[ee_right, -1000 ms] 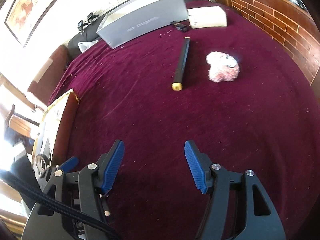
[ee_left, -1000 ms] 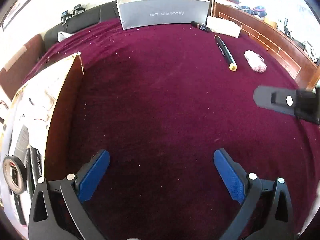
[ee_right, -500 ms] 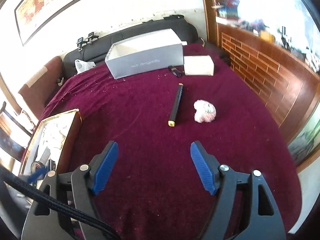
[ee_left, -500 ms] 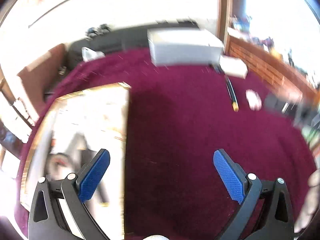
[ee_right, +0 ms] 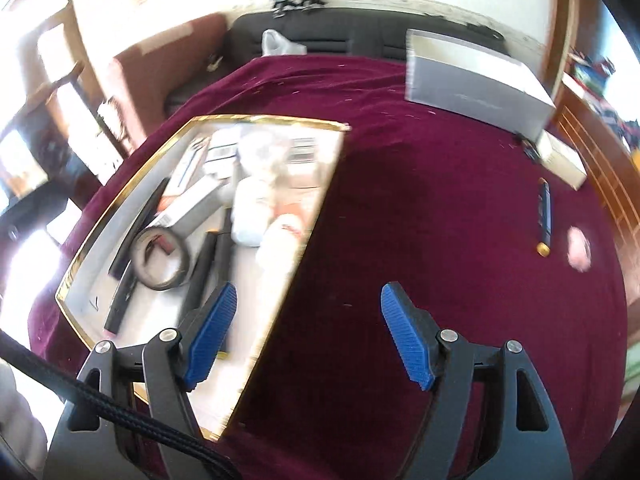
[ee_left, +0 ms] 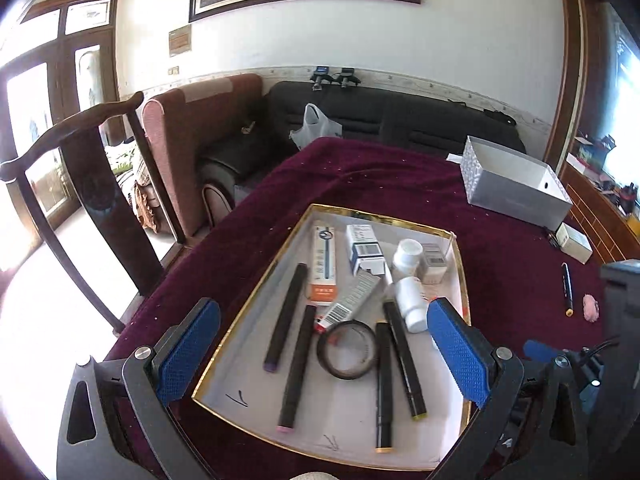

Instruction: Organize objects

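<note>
A gold-rimmed white tray (ee_left: pixel 241 320) on the maroon cloth holds several black markers, a tape roll (ee_left: pixel 347 350), white bottles (ee_left: pixel 410 304) and small boxes (ee_left: pixel 364 248). My left gripper (ee_left: pixel 322 346) hovers open above the tray's near half, with nothing between its pads. My right gripper (ee_right: pixel 310 320) is open and empty, straddling the right rim of the tray (ee_right: pixel 132 184), one finger over the tray and one over bare cloth. A black marker with a yellow end (ee_right: pixel 544 216) and a pink fluffy thing (ee_right: pixel 578 248) lie apart on the cloth far to the right.
A grey open box (ee_left: pixel 516 188) and a small white box (ee_left: pixel 574 238) stand at the table's far right. A dark wooden chair (ee_left: pixel 80 168) stands beside the table's left edge. An armchair, a black sofa (ee_left: pixel 400 120) and a plastic bag (ee_left: pixel 316 128) lie beyond the far edge.
Both views have swung left from the marker and pink thing to the tray. The left gripper has risen and now looks down into the tray. The right jaws stand slightly wider.
</note>
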### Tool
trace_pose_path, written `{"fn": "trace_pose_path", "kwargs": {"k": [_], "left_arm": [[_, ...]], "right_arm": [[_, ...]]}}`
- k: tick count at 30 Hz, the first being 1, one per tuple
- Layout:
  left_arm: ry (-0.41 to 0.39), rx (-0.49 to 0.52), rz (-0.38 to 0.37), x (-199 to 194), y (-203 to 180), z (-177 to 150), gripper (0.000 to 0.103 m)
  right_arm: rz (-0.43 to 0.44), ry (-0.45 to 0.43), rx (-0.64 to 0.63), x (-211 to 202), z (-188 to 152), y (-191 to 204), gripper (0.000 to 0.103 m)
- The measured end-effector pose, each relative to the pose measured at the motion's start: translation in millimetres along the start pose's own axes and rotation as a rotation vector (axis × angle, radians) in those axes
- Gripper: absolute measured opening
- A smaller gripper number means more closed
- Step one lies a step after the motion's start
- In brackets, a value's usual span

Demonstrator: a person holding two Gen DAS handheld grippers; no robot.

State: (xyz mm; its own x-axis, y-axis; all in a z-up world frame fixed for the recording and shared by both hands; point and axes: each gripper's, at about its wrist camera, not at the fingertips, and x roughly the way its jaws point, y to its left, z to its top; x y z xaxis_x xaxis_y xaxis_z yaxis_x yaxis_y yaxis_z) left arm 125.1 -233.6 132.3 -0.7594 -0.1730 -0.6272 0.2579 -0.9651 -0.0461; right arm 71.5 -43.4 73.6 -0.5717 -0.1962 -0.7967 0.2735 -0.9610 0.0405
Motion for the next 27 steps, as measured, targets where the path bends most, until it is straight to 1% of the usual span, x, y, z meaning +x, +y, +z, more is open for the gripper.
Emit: {"fn": "trace_pose_path", "kwargs": {"k": [2, 6, 14, 21, 27], "left_arm": [[-0.004, -0.006, 0.003, 0.6, 4.8, -0.4, 0.102], [-0.004, -0.013, -0.012, -0.4, 4.5, -4.3, 0.102], [0.014, -0.008, -0.026, 2.9, 1.5, -7.1, 0.102], [0.002, -0.013, -0.003, 0.4, 1.5, -9.5, 0.102], [0.000, -0.001, -0.005, -2.6, -0.8, -9.6, 0.102]], "right_arm": [[-0.005, -0.003, -0.023, 1.7, -0.5, 11.7, 0.075], [-0.016, -0.009, -0.039, 3.5, -0.2, 19.2, 0.075], [-0.016, -0.006, -0.030, 6.1, 4.2, 20.5, 0.075], [-0.004, 0.001, -0.040, 7.9, 2.4, 25.1, 0.075], [0.002, 0.002, -0.038, 8.7, 1.4, 25.3, 0.075]]}}
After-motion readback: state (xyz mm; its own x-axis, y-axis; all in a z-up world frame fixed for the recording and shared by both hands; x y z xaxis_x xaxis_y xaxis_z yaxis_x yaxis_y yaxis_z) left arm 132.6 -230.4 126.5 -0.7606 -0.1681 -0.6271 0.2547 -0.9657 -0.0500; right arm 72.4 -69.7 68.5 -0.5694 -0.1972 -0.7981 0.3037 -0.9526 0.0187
